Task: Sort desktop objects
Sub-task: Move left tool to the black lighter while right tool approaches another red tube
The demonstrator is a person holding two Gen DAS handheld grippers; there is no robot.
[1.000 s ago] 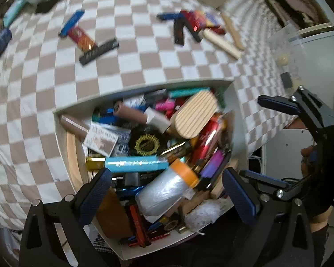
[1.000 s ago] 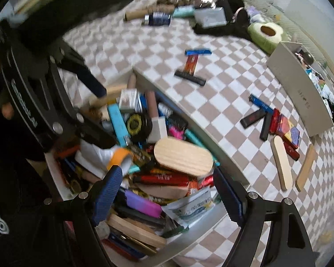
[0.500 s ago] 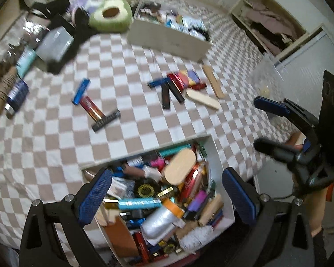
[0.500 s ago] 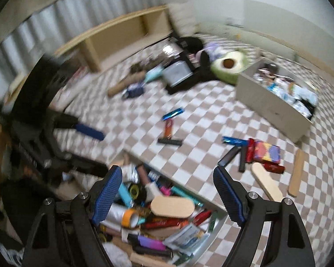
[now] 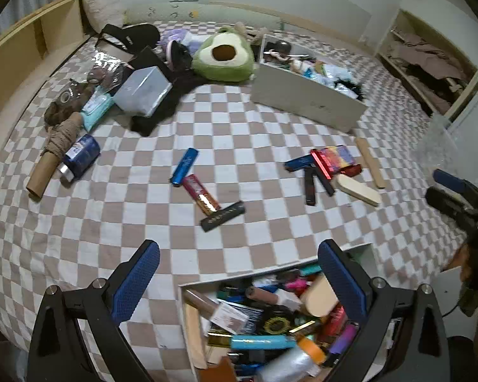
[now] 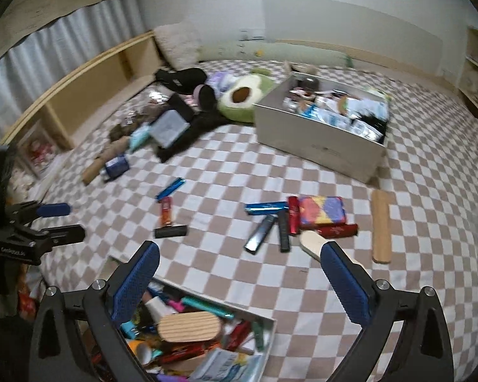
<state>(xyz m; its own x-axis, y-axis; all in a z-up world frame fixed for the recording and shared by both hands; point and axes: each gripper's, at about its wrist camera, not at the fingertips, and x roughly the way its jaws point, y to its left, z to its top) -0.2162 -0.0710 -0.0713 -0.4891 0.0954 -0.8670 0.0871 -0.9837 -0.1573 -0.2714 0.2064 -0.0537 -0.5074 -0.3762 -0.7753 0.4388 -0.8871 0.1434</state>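
**Both grippers empty over the junk box, two little piles laid out on the bed**

The landmark here is the open white box (image 5: 344, 251) packed with clutter at the near edge of the checkered bedspread (image 5: 79, 222) – tubes, a wooden oval lid, packets, all jumbled. Everything else I'll place off that.

The left gripper (image 5: 239, 283) hangs just above the box's far-left corner, blue pads spread wide, nothing between them. The right gripper (image 6: 239, 281) sits over the box's far side and its jaws are opening, also with nothing between them. So neither one is carrying anything, as far as I can see.

Beyond the box, straight out, there's a small group: a blue tube (image 5: 184, 167), a red packet (image 5: 200, 194) and a black bar (image 5: 223, 216), touching end to end. Off to the right of the box is a bigger group (image 5: 326, 165) – blue, black and red sticks, a colourful block – with two wooden pieces just beside it. My guess is that's sorting by type, like with like, which is why they're bunched rather than scattered.

Far past the box, another big white box (image 5: 306, 102) and a plush avocado (image 5: 223, 55) – not obviously part of it
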